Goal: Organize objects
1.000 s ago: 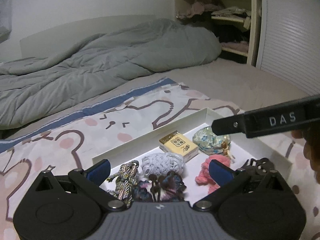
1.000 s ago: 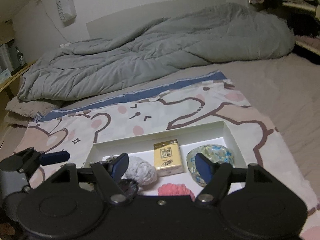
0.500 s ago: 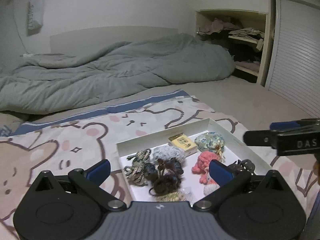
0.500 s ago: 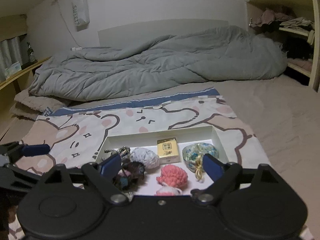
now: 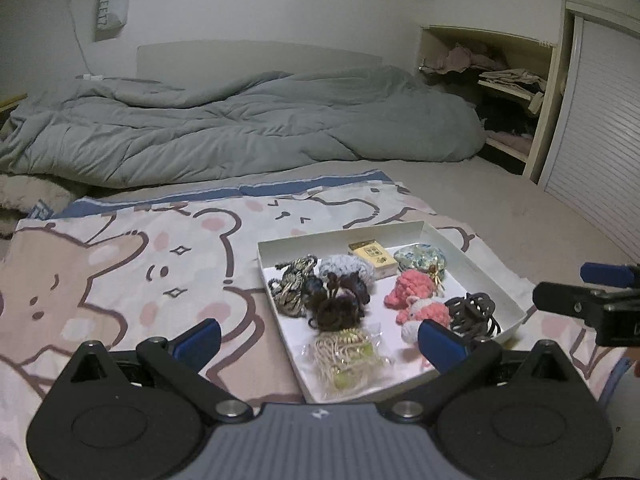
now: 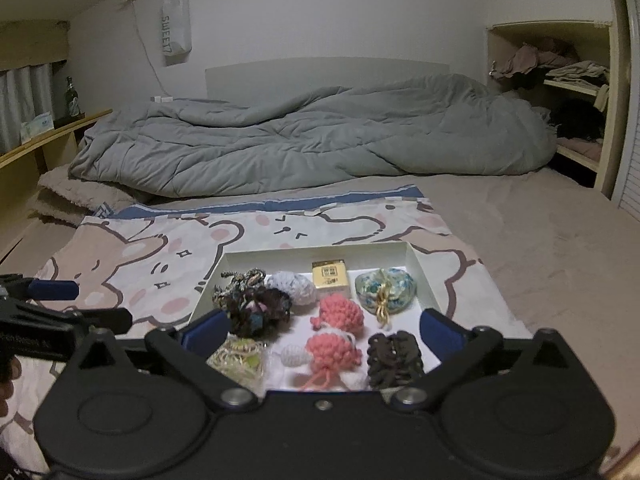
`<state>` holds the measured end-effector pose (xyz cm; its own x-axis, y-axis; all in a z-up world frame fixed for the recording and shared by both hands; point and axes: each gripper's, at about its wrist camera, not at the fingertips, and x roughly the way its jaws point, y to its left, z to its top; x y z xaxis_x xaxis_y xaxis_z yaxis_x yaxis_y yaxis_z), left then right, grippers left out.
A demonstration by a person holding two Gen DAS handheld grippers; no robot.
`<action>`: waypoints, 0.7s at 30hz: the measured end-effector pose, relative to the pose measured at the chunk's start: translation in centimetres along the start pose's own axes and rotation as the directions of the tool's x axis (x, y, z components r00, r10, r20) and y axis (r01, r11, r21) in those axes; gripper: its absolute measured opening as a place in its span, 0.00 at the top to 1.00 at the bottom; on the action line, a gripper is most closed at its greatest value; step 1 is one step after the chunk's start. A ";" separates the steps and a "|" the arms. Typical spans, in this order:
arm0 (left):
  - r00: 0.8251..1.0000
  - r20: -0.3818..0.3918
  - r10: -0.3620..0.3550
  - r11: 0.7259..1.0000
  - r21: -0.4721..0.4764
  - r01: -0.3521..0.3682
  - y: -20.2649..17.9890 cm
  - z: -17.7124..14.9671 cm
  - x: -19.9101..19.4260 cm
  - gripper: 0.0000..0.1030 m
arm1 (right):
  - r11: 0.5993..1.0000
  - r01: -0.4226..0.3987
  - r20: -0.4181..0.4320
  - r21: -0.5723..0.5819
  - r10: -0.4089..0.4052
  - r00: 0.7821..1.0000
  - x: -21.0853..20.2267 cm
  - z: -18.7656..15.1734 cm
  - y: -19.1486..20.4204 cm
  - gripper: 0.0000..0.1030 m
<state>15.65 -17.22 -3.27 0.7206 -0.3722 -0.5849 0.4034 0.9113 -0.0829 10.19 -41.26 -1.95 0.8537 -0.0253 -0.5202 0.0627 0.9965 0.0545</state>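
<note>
A shallow white tray lies on a bear-print cloth and holds small items: a yellow box, a blue floral pouch, pink crocheted balls, a grey crocheted ball, dark hair ties, a black hair claw and a bagged cord. My left gripper is open above the tray's near edge, empty. My right gripper has its jaws opening wide over the tray's front, nothing between them.
The bear-print cloth covers the near part of the bed. A rumpled grey duvet lies behind it. Shelves with clothes stand at the right, and a wooden ledge runs along the left.
Both grippers have drawn back and risen from the tray, so more of the bed and room shows. The right gripper's jaws have spread wider. The tray's items stay in place.
</note>
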 end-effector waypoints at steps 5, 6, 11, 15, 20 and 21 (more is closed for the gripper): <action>1.000 0.003 0.015 1.000 0.001 -0.015 0.2 -1.3 -1.5 0.00 | 1.000 0.021 0.000 -0.002 -0.021 1.000 -1.6 -1.7 0.6 0.00; 1.000 0.004 0.017 1.000 0.004 -0.017 0.2 -1.6 -1.8 0.00 | 1.000 0.025 0.002 -0.002 -0.025 1.000 -2.0 -1.9 0.7 0.00; 1.000 -0.014 0.014 1.000 0.009 -0.014 0.0 -2.5 -2.7 0.00 | 0.999 0.047 -0.008 0.007 -0.047 0.999 -3.1 -3.3 1.3 0.00; 0.999 -0.019 0.026 0.999 0.022 -0.026 0.1 -3.1 -3.3 0.00 | 0.998 0.055 -0.019 0.011 -0.055 0.998 -3.8 -4.4 1.8 0.00; 0.999 -0.021 0.036 0.999 0.037 -0.035 0.4 -3.7 -3.9 0.00 | 0.997 0.071 -0.026 -0.001 -0.071 0.997 -4.4 -5.1 1.9 0.00; 0.999 -0.021 0.032 0.999 0.035 -0.031 0.4 -3.8 -4.0 0.00 | 0.997 0.071 -0.025 0.000 -0.071 0.997 -4.5 -5.1 2.0 0.00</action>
<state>10.83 -14.69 -4.02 0.7210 -0.3389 -0.6044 0.4000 0.9158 -0.0363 3.80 -38.78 -3.84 0.8340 -0.0942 -0.5436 0.1232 0.9922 0.0170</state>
